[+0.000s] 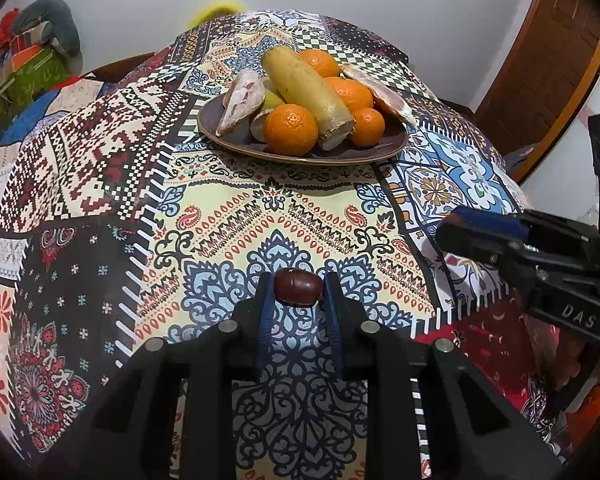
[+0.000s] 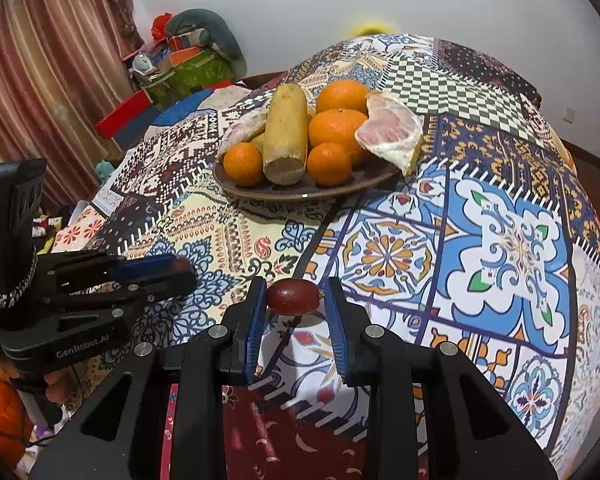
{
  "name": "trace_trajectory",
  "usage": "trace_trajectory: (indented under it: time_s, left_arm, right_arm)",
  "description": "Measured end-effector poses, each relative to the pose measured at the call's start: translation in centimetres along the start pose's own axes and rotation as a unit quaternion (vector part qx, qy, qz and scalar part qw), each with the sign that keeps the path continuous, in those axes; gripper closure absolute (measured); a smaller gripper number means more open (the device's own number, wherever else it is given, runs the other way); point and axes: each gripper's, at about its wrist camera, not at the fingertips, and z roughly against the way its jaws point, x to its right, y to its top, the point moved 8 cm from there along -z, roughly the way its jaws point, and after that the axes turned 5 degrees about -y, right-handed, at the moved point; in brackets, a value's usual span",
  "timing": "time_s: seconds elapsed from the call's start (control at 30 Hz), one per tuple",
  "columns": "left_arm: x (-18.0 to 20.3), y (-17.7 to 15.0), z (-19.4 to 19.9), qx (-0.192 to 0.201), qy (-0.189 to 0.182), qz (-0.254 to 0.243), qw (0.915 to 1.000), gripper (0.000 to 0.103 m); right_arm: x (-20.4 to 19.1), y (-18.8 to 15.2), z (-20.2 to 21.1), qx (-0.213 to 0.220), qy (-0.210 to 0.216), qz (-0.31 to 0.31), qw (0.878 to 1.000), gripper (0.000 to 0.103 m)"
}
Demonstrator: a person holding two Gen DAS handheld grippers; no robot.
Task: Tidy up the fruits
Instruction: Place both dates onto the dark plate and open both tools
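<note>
Left gripper [image 1: 299,289] fingers are pinching a dark red date [image 1: 299,288] above the patterned table [image 1: 228,216]; right gripper [image 2: 294,296] fingers are clamping a second date [image 2: 293,296] likewise. Farther back, a brown plate [image 2: 260,192] is carrying oranges [image 2: 329,163], a yellowish root and pomelo wedges [image 2: 392,130].

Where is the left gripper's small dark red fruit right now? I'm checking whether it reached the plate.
Not yet: the dark red fruit sits between the left gripper fingertips, low in the left wrist view, short of the plate.
</note>
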Motion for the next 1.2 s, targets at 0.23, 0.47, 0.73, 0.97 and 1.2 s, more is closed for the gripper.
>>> trace_trajectory:
  time_s: [0.23, 0.47, 0.73, 0.97, 1.2]
  left_arm:
    - [-0.2, 1.8, 1.1, 0.024, 0.002, 0.0, 0.9997, 0.079]
    - [-0.8, 4.9, 2.1, 0.059, 0.011, -0.001, 0.9982, 0.079]
    - [-1.6, 7.6, 2.1, 0.078, 0.011, -0.002, 0.9969, 0.079]
    - [-2.0, 8.9, 1.2, 0.086, 0.005, -0.002, 0.9962, 0.079]
    - [-2.7, 9.3, 0.2, 0.084, 0.0, 0.005, 0.9964, 0.079]
  right_arm:
    - [0.3, 1.8, 0.5, 0.021, -0.002, 0.0, 1.0, 0.076]
    - [0.1, 4.1, 0.7, 0.043, -0.001, 0.004, 0.999, 0.076]
    - [-0.6, 6.2, -0.2, 0.057, -0.003, 0.021, 0.998, 0.076]
    - [-0.5, 6.6, -1.8, 0.047, -0.005, 0.027, 0.999, 0.076]
    - [-0.7, 6.4, -3.0, 0.036, -0.008, 0.032, 0.999, 0.076]
